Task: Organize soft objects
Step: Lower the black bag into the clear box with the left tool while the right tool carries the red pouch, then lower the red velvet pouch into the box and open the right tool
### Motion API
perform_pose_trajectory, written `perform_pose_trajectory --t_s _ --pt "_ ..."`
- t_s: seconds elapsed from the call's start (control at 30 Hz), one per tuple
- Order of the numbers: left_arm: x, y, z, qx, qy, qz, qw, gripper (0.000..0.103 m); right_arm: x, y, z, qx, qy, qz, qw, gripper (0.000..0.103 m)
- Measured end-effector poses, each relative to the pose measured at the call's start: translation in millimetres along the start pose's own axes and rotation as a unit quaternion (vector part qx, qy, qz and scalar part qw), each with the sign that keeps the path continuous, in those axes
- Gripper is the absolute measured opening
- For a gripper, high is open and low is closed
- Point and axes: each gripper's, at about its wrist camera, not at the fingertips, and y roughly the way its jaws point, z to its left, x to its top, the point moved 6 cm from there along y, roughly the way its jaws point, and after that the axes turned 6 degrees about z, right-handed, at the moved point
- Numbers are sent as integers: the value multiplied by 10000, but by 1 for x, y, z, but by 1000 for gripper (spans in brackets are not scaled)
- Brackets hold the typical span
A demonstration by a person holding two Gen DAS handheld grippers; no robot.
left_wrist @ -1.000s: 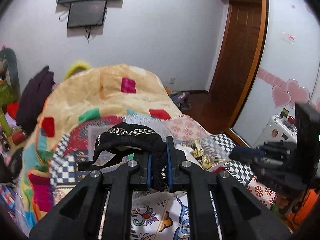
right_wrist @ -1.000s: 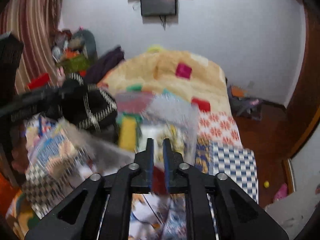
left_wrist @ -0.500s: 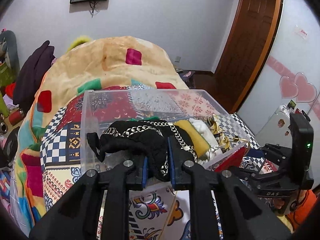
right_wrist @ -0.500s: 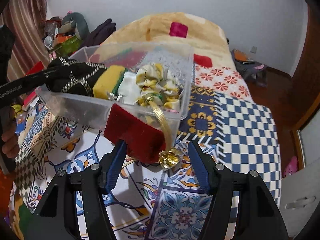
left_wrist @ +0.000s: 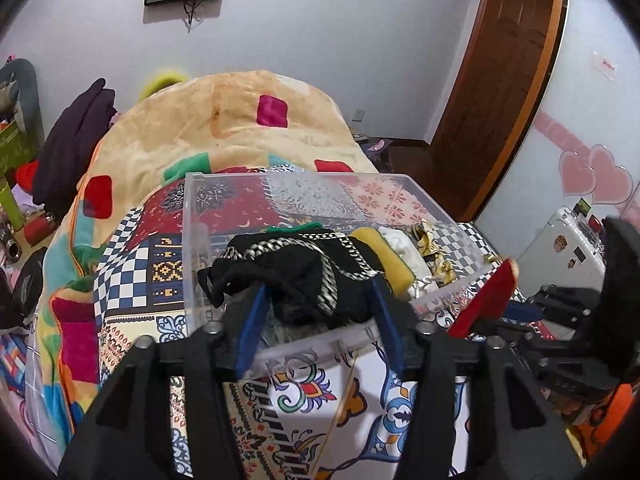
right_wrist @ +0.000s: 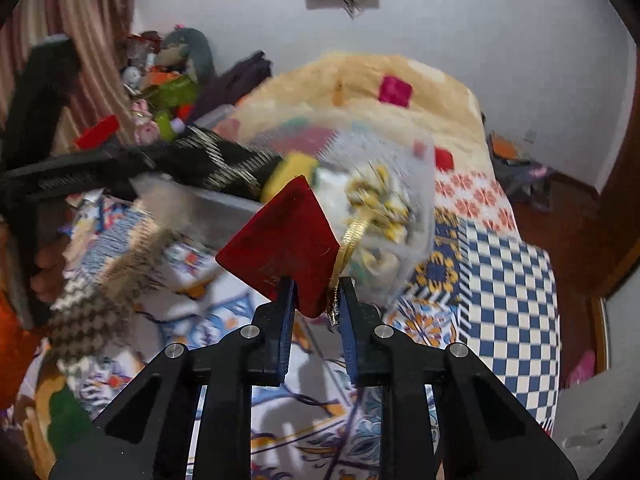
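Both wrist views close above clear bin (left_wrist: 304, 184)

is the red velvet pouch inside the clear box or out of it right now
Out. The red pouch hangs in front of the clear box, pinched at its lower corner by the right gripper, its gold cord trailing back in.

On my left wrist feed the room is evenly and softly lit with a cool cast, everything sharp, the white wall (left_wrist: 360, 40) free of glare, and the fisheye bends the door frame (left_wrist: 532, 92) and darkens the corners. My right wrist feed is smeared by motion: the clear box (right_wrist: 372, 184) and the patterned bedspread (right_wrist: 120, 264) streak badly, while the right gripper (right_wrist: 316, 300) stays crisp. Soft shadows fall on the bedspread just below it.
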Motion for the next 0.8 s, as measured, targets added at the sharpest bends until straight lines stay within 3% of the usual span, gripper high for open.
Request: perform_pose_trajectory --t_s 0.17,0.33,0.47,0.6,0.8 --pt "-1 -12 -4 54 87 -159 9998 63 36 -19 9 -30 -76 -475 9988 19" --pt "-3 -23 -7 142 147 -347 9992 70 65 -9 9 -159 -110 -679 9975 19" --pt "-5 -29 -7 255 171 -507 9982 74 72 13 5 -264 -50 -553 9981 20" --pt "-6 -29 -6 223 134 -535 9982 74 64 36 3 -323 -30 -152 9994 24" --pt "-8 -27 -9 368 196 -547 9976 74 54 36 -1 -458 -20 69 9989 46"
